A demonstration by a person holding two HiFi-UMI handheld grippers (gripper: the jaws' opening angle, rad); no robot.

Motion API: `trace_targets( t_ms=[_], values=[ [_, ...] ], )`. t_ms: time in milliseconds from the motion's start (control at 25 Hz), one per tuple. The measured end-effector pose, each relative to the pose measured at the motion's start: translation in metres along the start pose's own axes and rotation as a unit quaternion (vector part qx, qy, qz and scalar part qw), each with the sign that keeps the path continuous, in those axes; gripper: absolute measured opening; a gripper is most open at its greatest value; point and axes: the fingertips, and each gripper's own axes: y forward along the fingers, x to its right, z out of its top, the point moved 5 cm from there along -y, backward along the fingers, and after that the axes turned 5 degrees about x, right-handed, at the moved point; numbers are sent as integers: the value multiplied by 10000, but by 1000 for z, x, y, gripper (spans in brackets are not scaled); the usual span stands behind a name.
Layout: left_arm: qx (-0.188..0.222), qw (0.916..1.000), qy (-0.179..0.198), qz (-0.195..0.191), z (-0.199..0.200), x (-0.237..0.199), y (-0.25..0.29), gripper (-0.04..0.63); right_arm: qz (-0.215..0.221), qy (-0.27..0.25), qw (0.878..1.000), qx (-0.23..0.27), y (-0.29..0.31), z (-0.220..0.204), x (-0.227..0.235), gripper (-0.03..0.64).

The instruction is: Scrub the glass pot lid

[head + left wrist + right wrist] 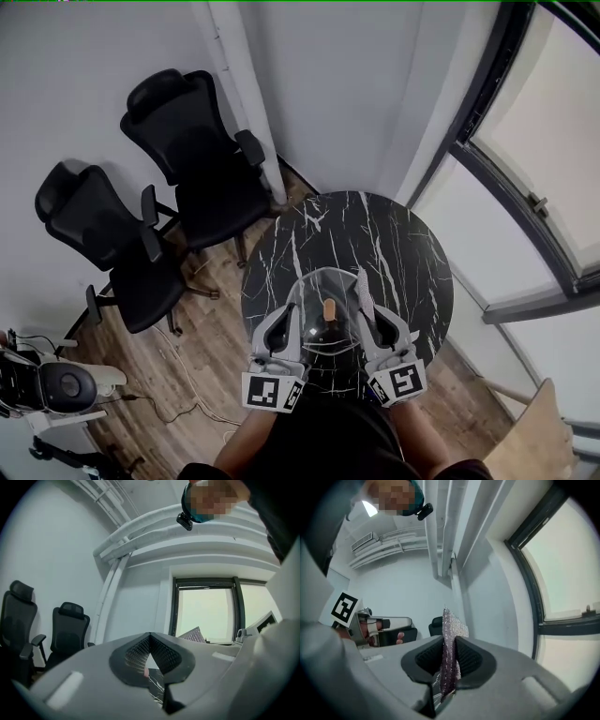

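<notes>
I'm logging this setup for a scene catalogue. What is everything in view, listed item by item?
table: one, black marble with white veins, centre
glass pot lid: one, clear with a brownish knob, over the table's near edge
scrubbing cloth: one, silvery mesh, between the right gripper's jaws
office chairs: two, black, left of the table by the wall
machine: one, white and black, bottom left on the floor
window: one, dark frame, right side
floor: one, brown wood
left gripper: one, grey, closed on the lid's rim
right gripper: one, grey, closed on the cloth
</notes>
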Motion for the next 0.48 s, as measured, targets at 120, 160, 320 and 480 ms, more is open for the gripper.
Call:
trace_targets(
  t_ms=[120, 160, 320, 480],
  values=[
    [-67, 9999, -36, -153, -4, 11, -6, 2, 2, 25, 10000, -65, -6, -2, -4, 67],
    [-73, 9998, -33, -177, -5, 14, -6, 2, 2, 24, 10000, -71, -6, -2, -5, 67],
    [-105, 9995, -89, -269, -10, 23, -8, 2, 51, -15, 9999, -105, -11, -3, -8, 66],
    [-35, 9996, -94, -264, -3, 25, -7, 2, -36, 55, 10000, -43, -14, 4, -8, 64]
  ],
)
